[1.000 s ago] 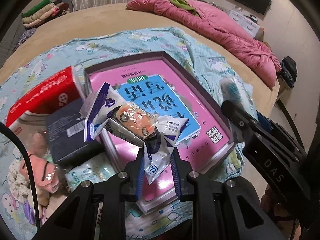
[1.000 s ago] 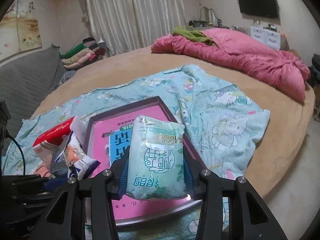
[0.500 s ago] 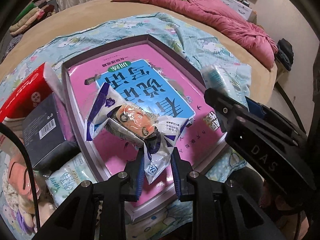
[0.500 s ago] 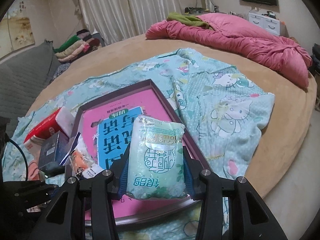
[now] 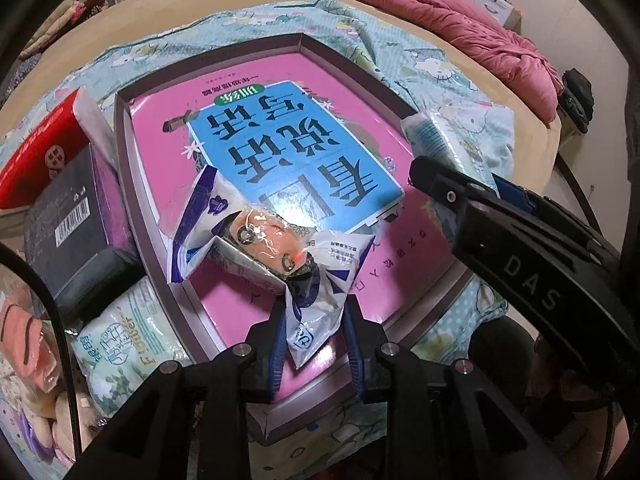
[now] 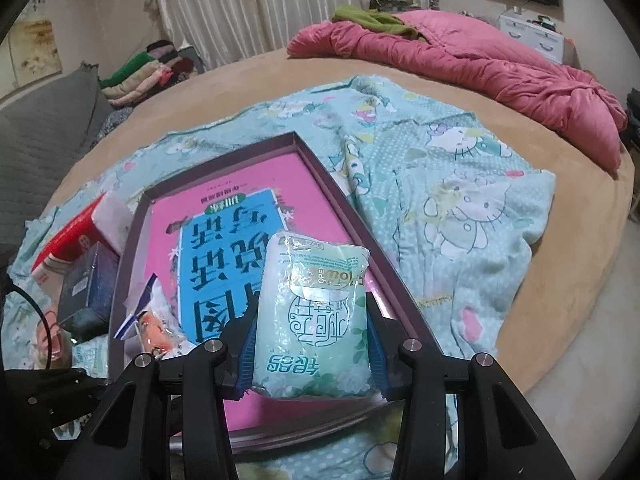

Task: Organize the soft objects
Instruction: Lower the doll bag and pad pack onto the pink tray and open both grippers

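While the left gripper (image 5: 314,326) pinches the crumpled snack packet (image 5: 256,248) by its tail over the tray (image 5: 400,312), lower it flat before you release (the packet perhaps already touches the pink book (image 5: 280,128)). From the right wrist, the right gripper (image 6: 308,344) clamps the green tissue pack (image 6: 312,316) above the same tray; set it beside, not on top.
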{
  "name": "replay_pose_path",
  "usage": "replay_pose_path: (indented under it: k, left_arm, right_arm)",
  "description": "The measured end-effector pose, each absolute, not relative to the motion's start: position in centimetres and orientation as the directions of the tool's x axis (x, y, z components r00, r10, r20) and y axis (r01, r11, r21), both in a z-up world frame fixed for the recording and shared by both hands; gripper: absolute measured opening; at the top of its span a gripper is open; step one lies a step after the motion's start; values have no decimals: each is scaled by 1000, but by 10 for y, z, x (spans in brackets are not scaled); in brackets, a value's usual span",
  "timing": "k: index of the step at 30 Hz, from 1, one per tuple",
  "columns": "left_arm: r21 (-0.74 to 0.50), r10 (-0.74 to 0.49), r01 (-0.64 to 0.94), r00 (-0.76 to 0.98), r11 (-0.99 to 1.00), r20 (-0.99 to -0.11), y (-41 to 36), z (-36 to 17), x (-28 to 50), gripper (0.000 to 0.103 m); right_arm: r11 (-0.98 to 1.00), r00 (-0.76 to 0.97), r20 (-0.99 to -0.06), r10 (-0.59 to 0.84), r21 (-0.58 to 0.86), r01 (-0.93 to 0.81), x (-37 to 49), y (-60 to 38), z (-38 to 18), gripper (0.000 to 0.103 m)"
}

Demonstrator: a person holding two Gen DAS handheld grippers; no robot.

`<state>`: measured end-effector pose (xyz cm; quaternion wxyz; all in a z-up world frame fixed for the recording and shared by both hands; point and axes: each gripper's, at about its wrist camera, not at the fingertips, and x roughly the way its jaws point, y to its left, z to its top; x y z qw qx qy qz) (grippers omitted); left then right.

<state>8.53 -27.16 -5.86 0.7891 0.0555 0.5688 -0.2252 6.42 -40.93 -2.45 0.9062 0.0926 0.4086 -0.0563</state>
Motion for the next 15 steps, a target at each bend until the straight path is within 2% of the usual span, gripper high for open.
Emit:
replay_pose_path:
  k: [15]
  left_arm:
    - [-189, -303, 402, 243, 896, -922, -268, -58, 86, 29]
  right_arm:
    - [972, 620, -784, -34, 117, 202, 68, -413, -34, 49]
